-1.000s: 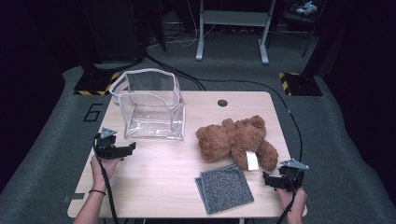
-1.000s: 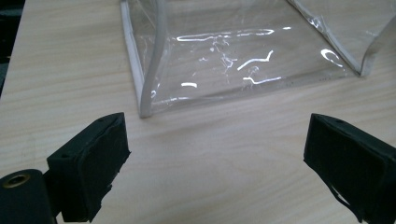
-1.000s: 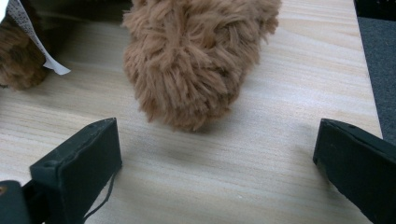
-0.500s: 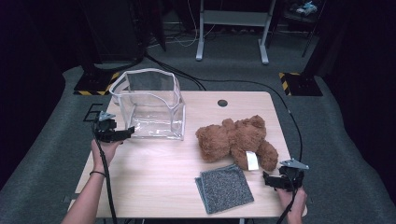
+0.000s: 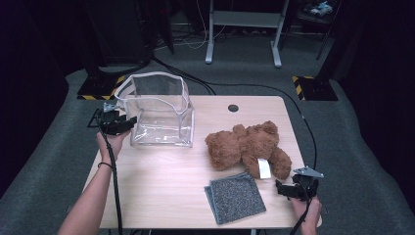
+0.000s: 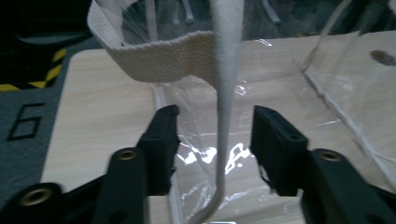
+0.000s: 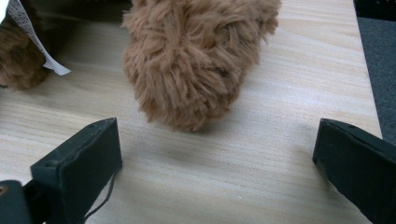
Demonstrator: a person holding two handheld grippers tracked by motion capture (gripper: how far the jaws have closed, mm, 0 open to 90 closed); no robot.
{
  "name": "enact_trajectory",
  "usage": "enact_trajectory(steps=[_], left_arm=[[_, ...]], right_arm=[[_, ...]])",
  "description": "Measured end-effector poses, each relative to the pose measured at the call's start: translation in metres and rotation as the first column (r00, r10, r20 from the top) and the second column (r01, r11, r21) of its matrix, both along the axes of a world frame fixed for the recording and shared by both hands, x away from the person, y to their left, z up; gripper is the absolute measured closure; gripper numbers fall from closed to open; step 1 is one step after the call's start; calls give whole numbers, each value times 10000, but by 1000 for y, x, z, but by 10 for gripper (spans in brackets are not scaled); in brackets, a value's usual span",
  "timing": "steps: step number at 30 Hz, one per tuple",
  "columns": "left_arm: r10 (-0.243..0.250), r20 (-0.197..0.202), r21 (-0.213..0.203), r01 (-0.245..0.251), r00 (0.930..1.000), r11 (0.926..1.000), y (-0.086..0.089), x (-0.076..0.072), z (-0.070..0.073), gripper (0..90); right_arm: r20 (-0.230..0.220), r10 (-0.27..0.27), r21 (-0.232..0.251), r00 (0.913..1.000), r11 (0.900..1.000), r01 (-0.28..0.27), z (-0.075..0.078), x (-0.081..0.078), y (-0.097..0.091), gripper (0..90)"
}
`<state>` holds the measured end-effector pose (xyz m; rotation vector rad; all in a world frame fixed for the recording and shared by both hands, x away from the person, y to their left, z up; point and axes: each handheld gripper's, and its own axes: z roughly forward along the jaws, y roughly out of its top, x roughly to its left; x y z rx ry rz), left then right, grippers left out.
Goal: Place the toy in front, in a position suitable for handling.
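Observation:
A clear plastic bag [image 5: 159, 110] with white fabric trim stands open on the far left of the wooden table [image 5: 156, 186]. My left gripper [image 5: 122, 125] is at its left wall. Its jaws have just been closing, and the bag's white trimmed edge [image 6: 226, 93] hangs between them with a gap on each side of my left gripper [image 6: 215, 126]. A brown teddy bear [image 5: 247, 147] lies right of centre. My right gripper [image 5: 281, 188] rests at the near right, and in its own view my right gripper [image 7: 215, 144] stands wide open just short of the bear's foot [image 7: 196, 60].
A folded grey cloth [image 5: 235, 197] lies near the front edge, left of my right gripper. A white label [image 5: 264, 168] hangs from the bear. A cable hole [image 5: 233, 107] sits at the table's far edge. Cables and a metal stand are on the floor beyond.
My left gripper has moved away from the front edge and up to the bag's left wall, and its jaws have narrowed around the trimmed edge. My right gripper has stayed put.

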<state>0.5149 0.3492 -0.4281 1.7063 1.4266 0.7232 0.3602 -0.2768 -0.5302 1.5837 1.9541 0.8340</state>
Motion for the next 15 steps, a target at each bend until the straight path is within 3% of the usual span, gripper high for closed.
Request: enact_trajectory(steps=[1,2,5,6,7,13,15], left_arm=[[44,-26,63,-44,10000,10000,-1,2,-2,576],[-2,-123,35,3,9999,10000,-3,3,-4,658],[-47,-51,30,48,10000,10000,-5,5,-6,763],[134,77,326,-137,9999,9994,-9,6,-6,798],[134,77,326,-137,9999,9994,-9,6,-6,825],[521,259,504,-533,9983,9973,-10,10,-8,869],[646,194,287,-651,9977,9975,-9,12,-7,870]], right_arm=[[7,-1,4,10000,10000,1,0,0,0,7],[8,-1,6,10000,10000,1,0,0,0,7],[4,0,0,10000,10000,0,0,0,0,8],[4,1,-1,10000,10000,-1,0,0,0,7],[4,1,-1,10000,10000,-1,0,0,0,7],[7,-3,-1,10000,10000,3,0,0,0,8],[13,-1,4,10000,10000,1,0,0,0,8]])
